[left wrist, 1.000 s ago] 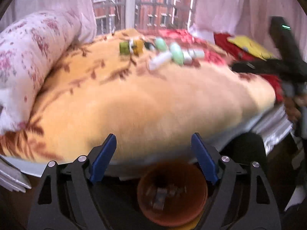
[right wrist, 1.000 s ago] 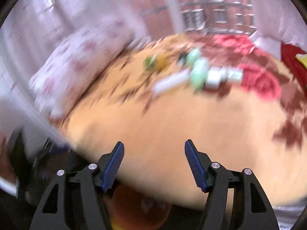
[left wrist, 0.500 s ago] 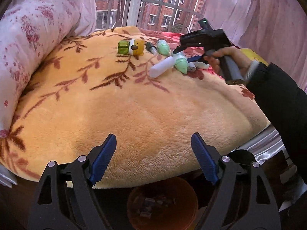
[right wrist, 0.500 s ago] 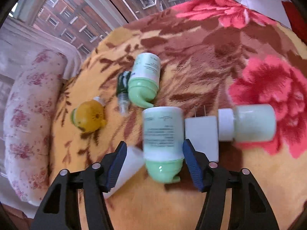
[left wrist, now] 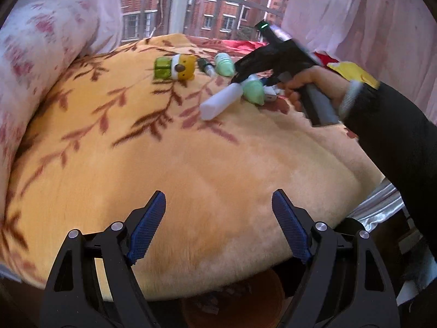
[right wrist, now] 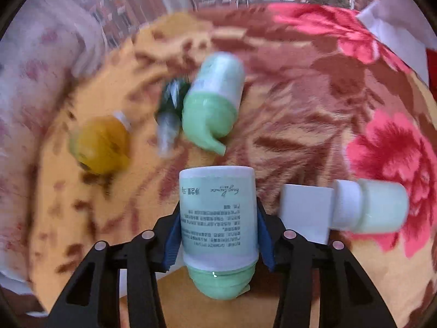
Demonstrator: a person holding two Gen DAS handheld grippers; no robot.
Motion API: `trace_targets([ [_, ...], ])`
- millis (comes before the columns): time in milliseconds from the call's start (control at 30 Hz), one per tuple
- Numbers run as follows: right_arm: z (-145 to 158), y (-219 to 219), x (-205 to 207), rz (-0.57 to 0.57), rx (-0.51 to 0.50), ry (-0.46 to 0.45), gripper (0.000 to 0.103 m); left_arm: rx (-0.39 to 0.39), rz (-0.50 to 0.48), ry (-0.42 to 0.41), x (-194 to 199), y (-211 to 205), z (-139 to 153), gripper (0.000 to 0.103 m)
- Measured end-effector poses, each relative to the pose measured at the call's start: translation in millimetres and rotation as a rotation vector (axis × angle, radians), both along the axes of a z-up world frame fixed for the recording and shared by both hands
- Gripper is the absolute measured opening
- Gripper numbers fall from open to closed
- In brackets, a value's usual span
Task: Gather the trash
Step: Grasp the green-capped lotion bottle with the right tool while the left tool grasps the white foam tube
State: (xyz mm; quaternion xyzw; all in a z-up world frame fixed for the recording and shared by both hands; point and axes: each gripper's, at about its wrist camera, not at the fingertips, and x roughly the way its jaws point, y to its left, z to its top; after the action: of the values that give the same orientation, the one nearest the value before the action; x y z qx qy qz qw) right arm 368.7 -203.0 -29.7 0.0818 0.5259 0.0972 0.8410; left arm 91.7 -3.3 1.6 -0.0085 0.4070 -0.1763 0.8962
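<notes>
Several pieces of trash lie on the orange leaf-print blanket (left wrist: 191,158). My right gripper (right wrist: 218,235) is closing its jaws, and the blue pads (right wrist: 173,235) touch both sides of a pale green bottle with a white label (right wrist: 218,205), which lies cap toward the camera. The left wrist view shows that bottle (left wrist: 252,91) far off under the right gripper (left wrist: 254,82), held by a hand in a black sleeve. My left gripper (left wrist: 218,218) stands open and empty over the blanket's near edge.
A second green bottle (right wrist: 213,101), a dark vial (right wrist: 169,109), a yellow bear-shaped container (right wrist: 101,145), a white block (right wrist: 306,210) and a pale capped jar (right wrist: 377,209) lie around. A white tube (left wrist: 221,101) rests nearby. An orange bin (left wrist: 232,300) sits below the bed edge. A floral pillow (left wrist: 35,54) lies left.
The right gripper swept in over the trash and came down, and its jaws narrowed onto the green bottle. The left gripper drifted sideways, still open, and the orange bin slid lower in its view.
</notes>
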Motion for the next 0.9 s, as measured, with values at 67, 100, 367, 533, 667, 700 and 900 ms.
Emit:
trace_targets([
  [67,17,-17,-15,-0.008,0.071,-0.048,0.047,0.046,-0.028,-0.020,19,-10,6,0.078],
  [100,25,-27,-26,-0.013,0.099,-0.072,0.047,0.072,-0.042,-0.029,30,-15,8,0.078],
  [367,39,-86,-124,-0.026,0.196,-0.142,0.047,0.236,-0.212,-0.016,148,-68,-2,0.078],
  [533,38,-109,-164,-0.033,0.246,-0.179,0.047,0.243,-0.219,0.041,205,-89,-30,0.077],
  [667,34,-103,-181,-0.012,0.258,-0.191,0.047,0.277,-0.182,0.078,221,-97,-57,0.038],
  [700,33,-101,-184,-0.007,0.260,-0.192,0.047,0.271,-0.175,0.065,219,-96,-56,0.033],
  [900,27,-82,-195,0.008,0.279,-0.209,0.047,0.209,-0.048,0.001,177,-75,-27,0.023],
])
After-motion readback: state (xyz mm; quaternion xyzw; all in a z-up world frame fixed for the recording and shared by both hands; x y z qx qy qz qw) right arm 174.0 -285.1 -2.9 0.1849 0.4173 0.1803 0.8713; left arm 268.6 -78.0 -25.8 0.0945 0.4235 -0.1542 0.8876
